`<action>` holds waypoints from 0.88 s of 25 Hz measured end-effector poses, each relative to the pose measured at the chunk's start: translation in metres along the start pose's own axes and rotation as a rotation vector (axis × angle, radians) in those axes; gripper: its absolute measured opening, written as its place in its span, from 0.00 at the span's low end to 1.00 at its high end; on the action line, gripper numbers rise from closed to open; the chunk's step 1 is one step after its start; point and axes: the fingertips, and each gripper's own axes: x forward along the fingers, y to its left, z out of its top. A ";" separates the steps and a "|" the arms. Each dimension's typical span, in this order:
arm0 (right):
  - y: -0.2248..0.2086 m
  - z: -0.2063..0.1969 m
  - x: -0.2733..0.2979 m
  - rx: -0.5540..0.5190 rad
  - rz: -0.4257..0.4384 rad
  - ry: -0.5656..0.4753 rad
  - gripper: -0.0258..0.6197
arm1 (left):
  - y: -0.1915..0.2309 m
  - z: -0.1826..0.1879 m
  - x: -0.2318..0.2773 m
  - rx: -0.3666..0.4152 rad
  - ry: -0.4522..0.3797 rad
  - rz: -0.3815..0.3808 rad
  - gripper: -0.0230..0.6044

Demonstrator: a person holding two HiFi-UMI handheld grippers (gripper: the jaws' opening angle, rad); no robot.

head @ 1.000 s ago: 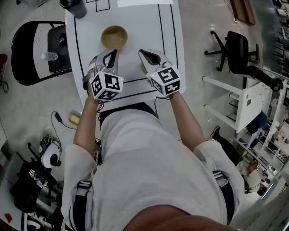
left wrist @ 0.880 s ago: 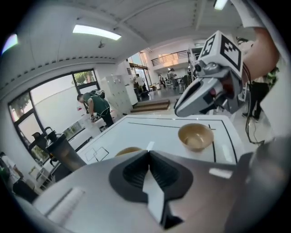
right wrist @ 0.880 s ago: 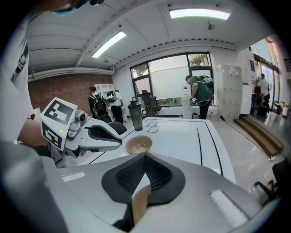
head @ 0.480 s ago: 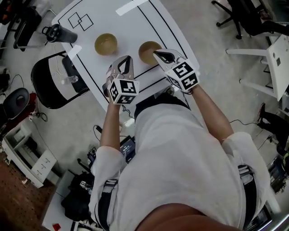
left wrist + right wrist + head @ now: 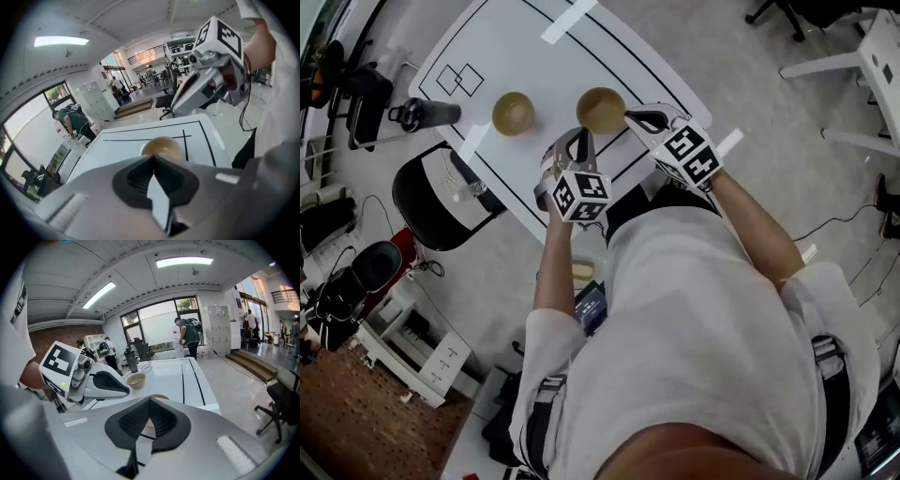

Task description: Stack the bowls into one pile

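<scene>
Two tan bowls are sitting upright on the white table (image 5: 534,47), side by side and well apart, so nothing is stacked. The left bowl (image 5: 513,112) is near a dark tumbler (image 5: 422,114) lying at the table's left edge. The right bowl (image 5: 601,109) is next to the black lines marked on the tabletop.

The left gripper (image 5: 578,136) has its jaws closed tight with nothing between them. In the left gripper view that right bowl shows just past the tips, not touching as far as I can tell. The right gripper (image 5: 629,116) is also pinched together and empty, with its tips just beside the right bowl's rim in the head view. From its own camera the same bowl peeks out right behind the closed tips, and the left bowl sits farther back by the tumbler.

There's also a strip of white tape (image 5: 569,21) at the far end of the table and a black folding chair (image 5: 431,211) on the floor to the left.
</scene>
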 end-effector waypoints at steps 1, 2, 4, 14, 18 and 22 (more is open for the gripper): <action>-0.003 -0.002 -0.007 0.006 -0.002 0.003 0.04 | -0.006 0.006 0.001 0.013 0.005 -0.010 0.04; -0.007 -0.004 -0.014 0.011 -0.008 0.006 0.04 | -0.013 0.012 0.002 0.027 0.009 -0.021 0.04; -0.014 -0.008 -0.022 0.026 -0.025 0.004 0.04 | -0.027 0.016 0.006 0.056 0.017 -0.055 0.04; -0.032 -0.036 -0.051 0.121 -0.112 0.011 0.04 | -0.062 0.013 0.022 0.278 0.090 -0.188 0.04; -0.030 -0.040 -0.057 0.132 -0.123 0.010 0.04 | -0.069 0.012 0.023 0.309 0.106 -0.231 0.11; -0.028 -0.042 -0.060 0.140 -0.137 0.008 0.04 | -0.074 0.006 0.031 0.332 0.134 -0.254 0.17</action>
